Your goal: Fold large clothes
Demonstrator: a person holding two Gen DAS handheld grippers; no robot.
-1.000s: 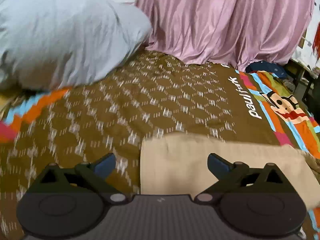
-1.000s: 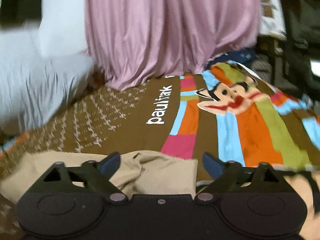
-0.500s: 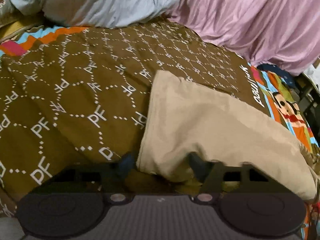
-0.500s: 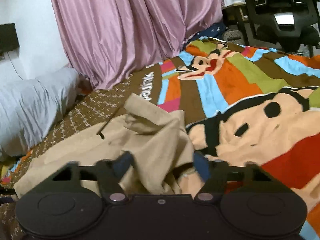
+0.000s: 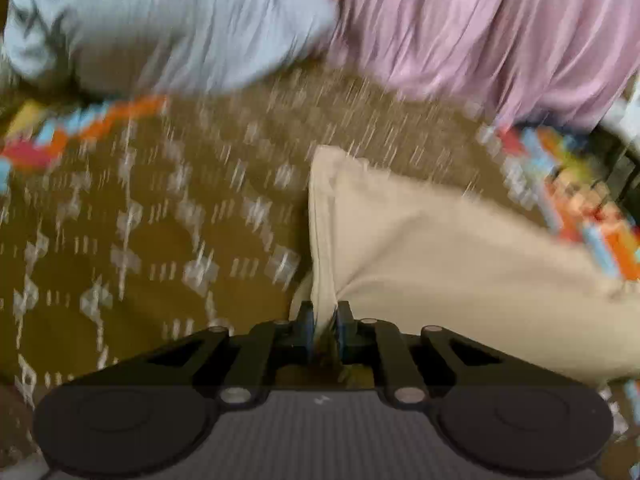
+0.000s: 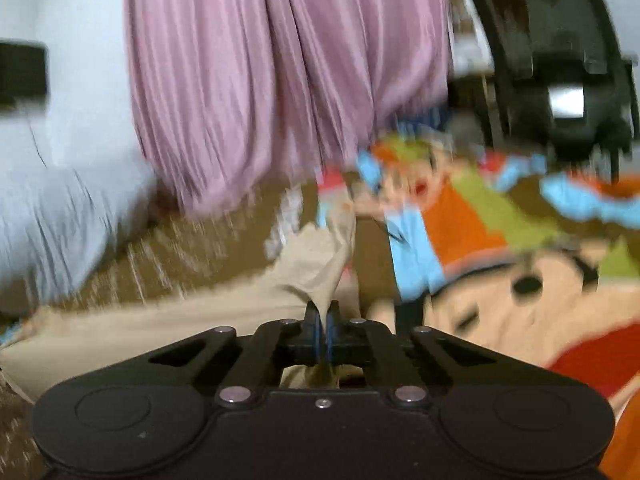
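Two grips: both grippers held the same beige garment [image 5: 460,264], one at each end of its near edge.
Garment place: it lay on the bed [image 5: 140,248], over the brown patterned part of the cover, its right end reaching the striped cartoon part [image 6: 472,232].
Long axis: it ran across the bed from left to right, between the two grippers.
Left gripper [image 5: 323,320]: jaws closing, pads already pinching a bunched fold at the garment's left near corner.
Right gripper [image 6: 322,316]: jaws together, clamped on a gathered tuft at the right end.
Bearing: the rest of the cloth stretched away from both grippers, toward the pillow [image 5: 168,24] and pink curtain [image 6: 280,80].
Nearer hand: neither; each held its own end.
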